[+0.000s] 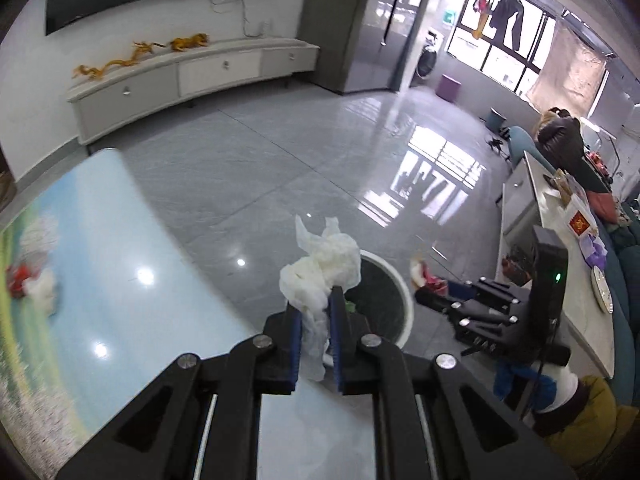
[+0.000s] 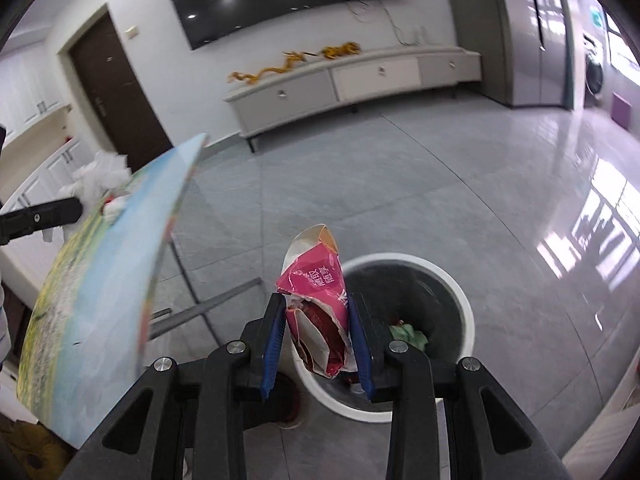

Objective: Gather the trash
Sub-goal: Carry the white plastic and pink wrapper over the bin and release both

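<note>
Left cam: the left gripper (image 1: 316, 312) is clenching a crumpled white tissue (image 1: 320, 272) right by the bin (image 1: 400, 284), ready to drop. Right cam: the right gripper (image 2: 316, 324) is pinching a pink wrapper (image 2: 316, 300) over the bin's rim (image 2: 460, 292), same reason.

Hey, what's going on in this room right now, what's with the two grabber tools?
A person is clearing trash with a handheld gripper in each hand. The left gripper is shut on a crumpled white tissue, and the right gripper is shut on a torn pink snack wrapper. Both hang near the white-rimmed trash bin on the floor, which already holds some scraps. More litter remains on the glossy table. Nothing has been dropped yet.
</note>
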Demonstrator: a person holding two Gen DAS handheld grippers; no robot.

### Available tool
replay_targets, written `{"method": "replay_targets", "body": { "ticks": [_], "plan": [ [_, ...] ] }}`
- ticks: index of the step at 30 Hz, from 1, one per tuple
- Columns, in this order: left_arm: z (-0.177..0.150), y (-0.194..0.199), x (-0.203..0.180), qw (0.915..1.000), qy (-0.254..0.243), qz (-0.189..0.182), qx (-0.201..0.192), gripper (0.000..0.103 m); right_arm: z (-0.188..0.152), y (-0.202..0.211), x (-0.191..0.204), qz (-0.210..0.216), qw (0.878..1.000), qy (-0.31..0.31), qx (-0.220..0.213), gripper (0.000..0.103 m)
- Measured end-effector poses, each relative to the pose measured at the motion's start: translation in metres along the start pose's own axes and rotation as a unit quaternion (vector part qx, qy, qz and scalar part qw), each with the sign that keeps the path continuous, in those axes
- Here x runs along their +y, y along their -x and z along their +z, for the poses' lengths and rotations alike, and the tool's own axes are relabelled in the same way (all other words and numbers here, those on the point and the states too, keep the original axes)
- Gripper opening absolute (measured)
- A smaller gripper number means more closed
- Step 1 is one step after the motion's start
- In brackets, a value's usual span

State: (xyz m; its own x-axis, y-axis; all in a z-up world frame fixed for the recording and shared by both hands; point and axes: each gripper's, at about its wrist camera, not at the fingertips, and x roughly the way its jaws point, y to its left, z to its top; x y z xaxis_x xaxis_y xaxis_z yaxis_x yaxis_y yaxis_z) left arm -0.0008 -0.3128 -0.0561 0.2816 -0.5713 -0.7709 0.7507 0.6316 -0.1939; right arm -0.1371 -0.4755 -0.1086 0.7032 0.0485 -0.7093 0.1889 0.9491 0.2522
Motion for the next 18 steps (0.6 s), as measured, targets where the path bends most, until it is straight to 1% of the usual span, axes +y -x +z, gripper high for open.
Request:
{"method": "replay_targets", "body": {
  "ticks": [3, 4, 5, 6, 7, 8, 11, 15, 18],
  "plan": [
    [0.018, -0.030, -0.017, 0.9995, 0.006, -0.028, 0.012, 0.013, 0.003, -0.007, -0.015, -0.013, 1.000, -0.013, 0.002, 0.032],
    [0.023, -0.041, -0.022, 0.9991, 0.009, -0.038, 0.019, 0.017, 0.005, -0.008, -0.019, -0.017, 1.000, -0.017, 0.002, 0.032],
    [0.028, -0.050, -0.026, 0.9985, 0.014, -0.045, 0.027, 0.032, 0.006, -0.010, -0.024, -0.022, 1.000, -0.020, 0.002, 0.035],
    [0.030, -0.056, -0.028, 0.9982, 0.019, -0.048, 0.031, 0.042, 0.007, -0.012, -0.026, -0.025, 0.999, -0.025, 0.003, 0.046],
    [0.031, -0.061, -0.029, 0.9980, 0.024, -0.050, 0.029, 0.058, 0.009, -0.013, -0.029, -0.032, 0.999, -0.030, 0.002, 0.052],
    [0.032, -0.064, -0.030, 0.9979, 0.029, -0.052, 0.027, 0.061, 0.009, -0.013, -0.032, -0.038, 0.999, -0.034, 0.002, 0.058],
    [0.029, -0.067, -0.027, 0.9971, 0.036, -0.057, 0.036, 0.061, 0.007, -0.011, -0.036, -0.046, 0.998, -0.041, 0.003, 0.058],
    [0.022, -0.058, -0.021, 0.9982, 0.037, -0.036, 0.029, 0.061, -0.002, -0.004, -0.036, -0.046, 0.998, -0.049, 0.005, 0.058],
    [0.017, -0.041, -0.018, 0.9991, 0.038, -0.013, 0.008, 0.061, -0.006, 0.005, -0.035, -0.044, 0.998, -0.053, -0.001, 0.058]
  ]
}}
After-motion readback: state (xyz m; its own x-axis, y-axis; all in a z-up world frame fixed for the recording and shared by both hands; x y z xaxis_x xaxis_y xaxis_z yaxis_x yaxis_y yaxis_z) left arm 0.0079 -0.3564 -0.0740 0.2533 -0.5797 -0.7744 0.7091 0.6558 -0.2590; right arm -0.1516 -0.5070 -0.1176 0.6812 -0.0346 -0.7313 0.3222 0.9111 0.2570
